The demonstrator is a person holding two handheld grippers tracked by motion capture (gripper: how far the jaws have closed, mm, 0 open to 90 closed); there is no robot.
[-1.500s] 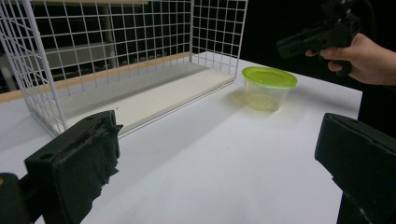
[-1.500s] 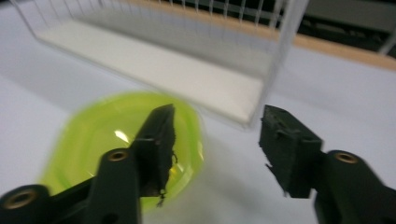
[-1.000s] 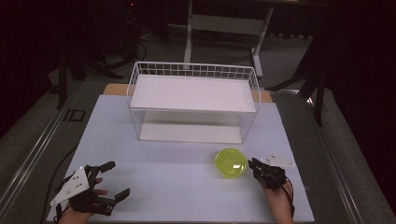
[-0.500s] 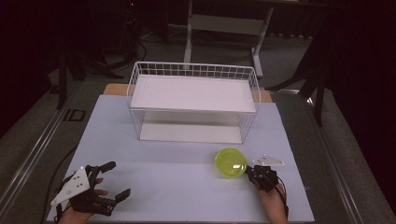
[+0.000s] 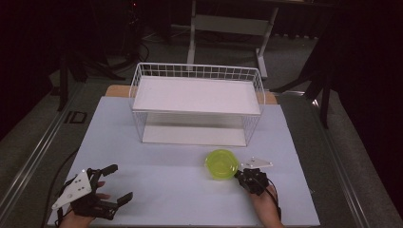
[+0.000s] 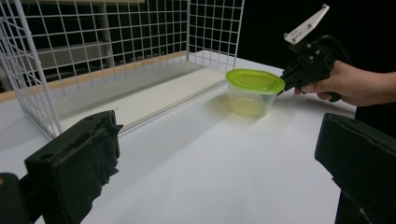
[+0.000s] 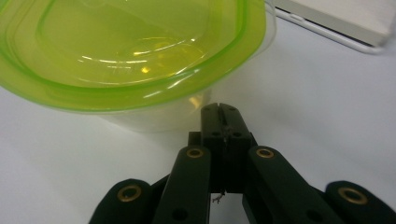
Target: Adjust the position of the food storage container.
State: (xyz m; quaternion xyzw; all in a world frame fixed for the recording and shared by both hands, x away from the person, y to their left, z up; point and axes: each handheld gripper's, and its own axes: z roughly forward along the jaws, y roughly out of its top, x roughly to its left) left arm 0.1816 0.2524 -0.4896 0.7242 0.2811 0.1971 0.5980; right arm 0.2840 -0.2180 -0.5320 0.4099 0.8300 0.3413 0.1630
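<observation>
In the high view, a clear tub with a green lid [image 5: 221, 164] sits just right of centre on the white worktop [image 5: 166, 185], in front of a white wire basket [image 5: 197, 102] at the middle of the frame. The right gripper [image 5: 243, 174], at the lower right, has its jaws pressed together with their tips just beside the tub's near wall; whether they touch it is unclear. The left gripper [image 5: 116, 183], at the lower left, has its jaws spread wide with nothing between them, well apart from the tub.
</observation>
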